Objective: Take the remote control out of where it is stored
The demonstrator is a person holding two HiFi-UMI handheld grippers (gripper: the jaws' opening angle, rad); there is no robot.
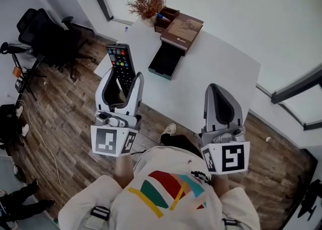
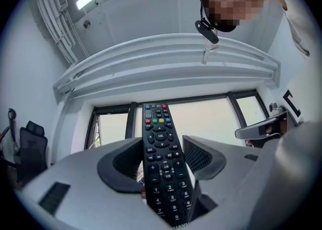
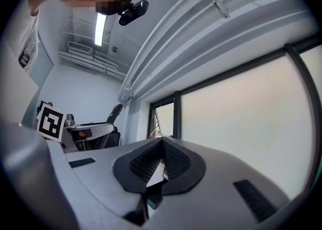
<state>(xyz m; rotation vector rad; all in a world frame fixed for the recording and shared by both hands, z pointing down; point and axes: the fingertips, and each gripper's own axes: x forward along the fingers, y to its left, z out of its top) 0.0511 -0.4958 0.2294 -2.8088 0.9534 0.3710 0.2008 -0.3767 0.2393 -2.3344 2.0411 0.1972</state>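
White surface, open black case on it: your left tongs clamp the remote control in the air left of that case, right tongs pinched together and empty, so removal looks done.

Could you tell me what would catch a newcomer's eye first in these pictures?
The black remote control, gripped in the left gripper at the head view's left, stands out first. Beside it the right gripper is shut and empty, and behind both a dark box lies on the white table next to a brown book.
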